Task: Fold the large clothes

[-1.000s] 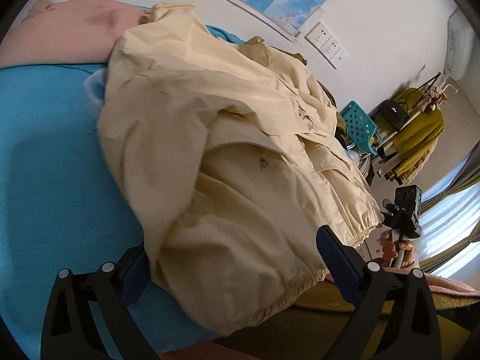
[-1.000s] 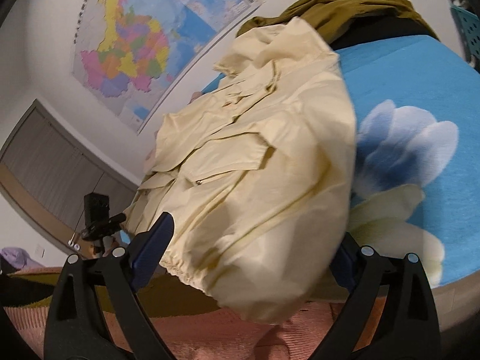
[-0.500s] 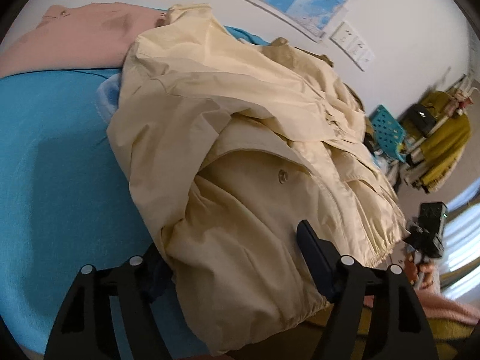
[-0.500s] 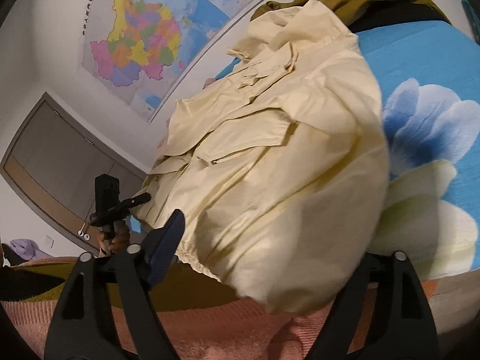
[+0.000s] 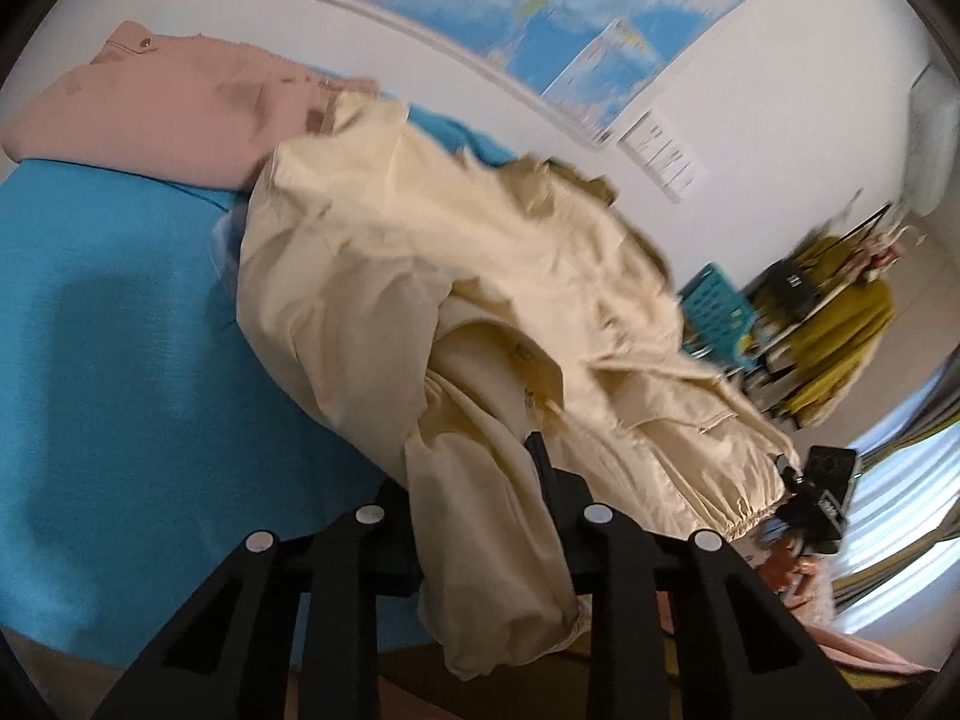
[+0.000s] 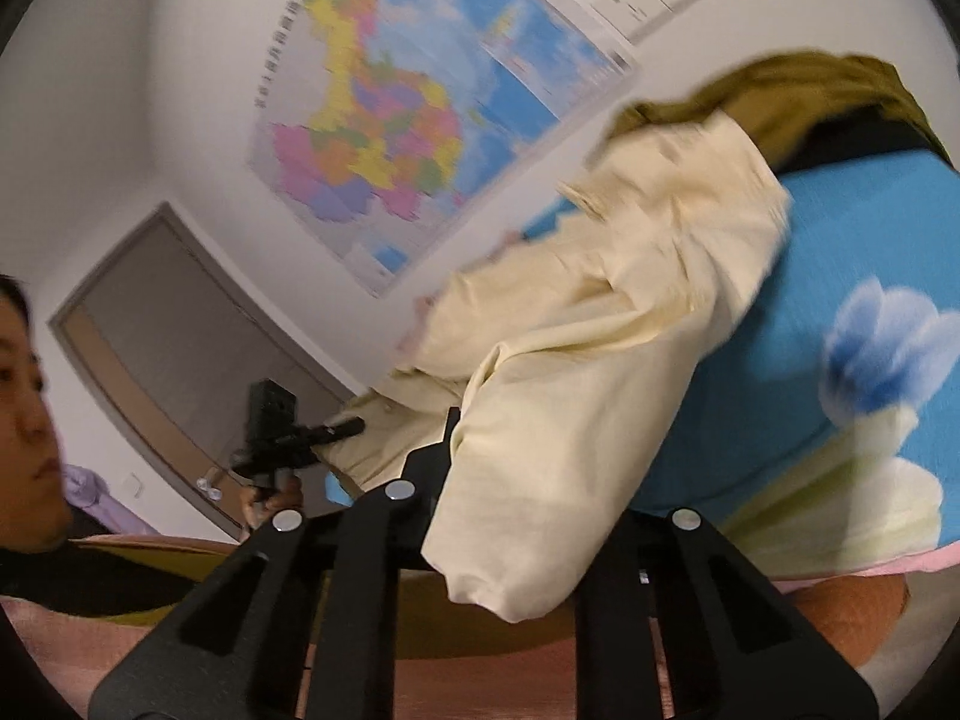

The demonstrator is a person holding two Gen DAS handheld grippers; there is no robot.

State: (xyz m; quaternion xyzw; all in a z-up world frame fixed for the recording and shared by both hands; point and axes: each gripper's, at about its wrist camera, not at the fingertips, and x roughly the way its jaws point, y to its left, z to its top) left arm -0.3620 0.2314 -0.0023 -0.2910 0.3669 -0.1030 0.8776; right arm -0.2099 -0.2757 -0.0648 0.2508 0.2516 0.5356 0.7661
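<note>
A large cream jacket [image 5: 456, 276] lies crumpled on a blue bed cover [image 5: 108, 312]. My left gripper [image 5: 474, 480] is shut on a fold of the jacket's hem, which hangs over the jaws. In the right wrist view the same cream jacket [image 6: 612, 324] stretches away over the bed. My right gripper [image 6: 516, 468] is shut on another part of its edge, and the cloth hides the right finger.
A pink garment [image 5: 162, 102] lies at the far left of the bed, and an olive garment [image 6: 798, 96] at the head. A clothes rack [image 5: 828, 300] and a blue crate [image 5: 720, 312] stand beyond the bed. A map [image 6: 390, 120] hangs on the wall. A person's face [image 6: 24, 408] is at the left.
Both grippers went from open around the jacket's hem to shut on it. The jacket's near edge is now pulled up and bunched, and both views have tilted upward.
</note>
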